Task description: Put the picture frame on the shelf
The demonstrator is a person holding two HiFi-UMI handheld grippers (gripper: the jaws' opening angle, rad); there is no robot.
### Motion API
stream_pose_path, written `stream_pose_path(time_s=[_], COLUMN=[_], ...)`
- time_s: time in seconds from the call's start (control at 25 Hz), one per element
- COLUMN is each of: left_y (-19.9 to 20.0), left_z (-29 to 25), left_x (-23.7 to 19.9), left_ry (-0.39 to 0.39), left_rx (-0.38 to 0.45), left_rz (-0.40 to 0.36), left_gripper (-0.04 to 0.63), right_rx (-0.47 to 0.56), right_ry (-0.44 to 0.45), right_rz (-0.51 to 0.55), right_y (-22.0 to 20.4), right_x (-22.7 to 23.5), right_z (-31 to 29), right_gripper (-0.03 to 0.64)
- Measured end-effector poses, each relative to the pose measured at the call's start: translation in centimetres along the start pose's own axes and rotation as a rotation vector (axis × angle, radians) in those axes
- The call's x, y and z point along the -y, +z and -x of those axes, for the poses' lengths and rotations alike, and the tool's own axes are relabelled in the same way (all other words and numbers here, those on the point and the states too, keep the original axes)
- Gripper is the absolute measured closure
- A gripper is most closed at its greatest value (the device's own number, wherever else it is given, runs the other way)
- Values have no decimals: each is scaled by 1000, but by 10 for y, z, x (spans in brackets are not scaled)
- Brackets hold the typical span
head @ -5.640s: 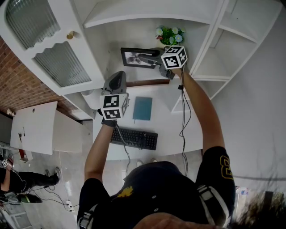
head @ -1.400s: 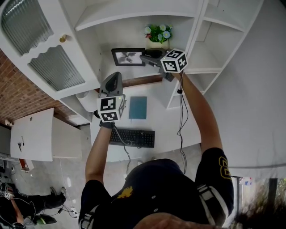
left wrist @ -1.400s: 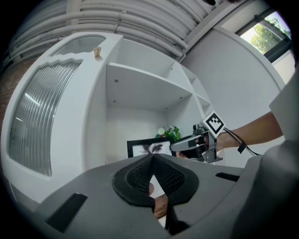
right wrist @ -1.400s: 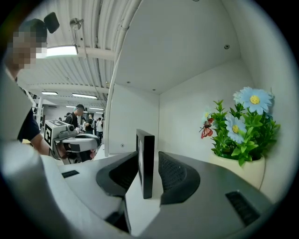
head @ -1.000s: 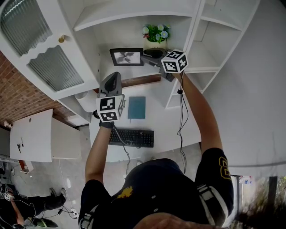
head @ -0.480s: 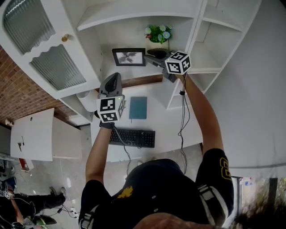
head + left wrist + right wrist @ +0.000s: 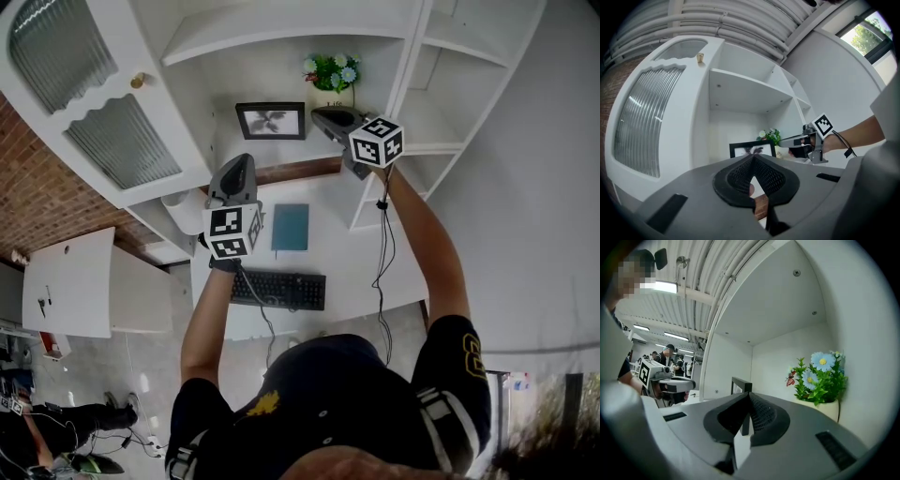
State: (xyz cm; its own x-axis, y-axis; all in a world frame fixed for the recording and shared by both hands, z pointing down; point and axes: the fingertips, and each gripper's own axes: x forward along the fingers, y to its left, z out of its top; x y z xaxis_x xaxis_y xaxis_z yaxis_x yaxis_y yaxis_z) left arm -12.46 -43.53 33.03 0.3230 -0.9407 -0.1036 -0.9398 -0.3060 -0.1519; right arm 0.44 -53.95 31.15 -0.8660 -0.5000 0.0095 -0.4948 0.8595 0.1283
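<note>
Found picture frame (image 7: 271, 121) upright on shelf (image 7: 281, 150), long axis level along it, face outward, near potted flowers (image 7: 331, 73). Just closed right gripper (image 7: 319, 113) on nothing beside it; held left gripper (image 7: 241, 161) pinched together, empty.

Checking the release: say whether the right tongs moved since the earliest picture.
Yes. Against the flowers, the right tongs have pulled back rightward, off the picture frame; jaws just closed, empty.
</note>
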Motion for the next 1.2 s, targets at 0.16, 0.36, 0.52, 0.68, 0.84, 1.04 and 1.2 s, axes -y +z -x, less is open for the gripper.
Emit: stream_pose_path(time_s=[0.16, 0.36, 0.52, 0.68, 0.84, 1.04, 1.2], left_y=[-10, -14, -12, -13, -22, -23, -34], left_z=[9, 24, 38, 49, 62, 75, 83], left_x=[-12, -16, -17, -18, -12, -11, -14], left_ry=[36, 67, 77, 75, 60, 49, 60], left_rx=[-5, -4, 8, 16, -1, 5, -5], left_rz=[34, 0, -20, 4, 36, 30, 58], left_gripper=[577, 577, 577, 577, 577, 577, 577], right_rx=[4, 46, 71, 93, 95, 112, 121], right_ry=[-17, -117, -158, -207, -232, -283, -316], right_rz=[-3, -63, -70, -75, -95, -109, -105], right_y=[8, 11, 11, 10, 4, 0, -8], right_x=[-19, -30, -42, -54, -67, -76, -86], right_z=[10, 35, 59, 83, 106, 128, 139], right_gripper=[611, 611, 611, 611, 611, 611, 611])
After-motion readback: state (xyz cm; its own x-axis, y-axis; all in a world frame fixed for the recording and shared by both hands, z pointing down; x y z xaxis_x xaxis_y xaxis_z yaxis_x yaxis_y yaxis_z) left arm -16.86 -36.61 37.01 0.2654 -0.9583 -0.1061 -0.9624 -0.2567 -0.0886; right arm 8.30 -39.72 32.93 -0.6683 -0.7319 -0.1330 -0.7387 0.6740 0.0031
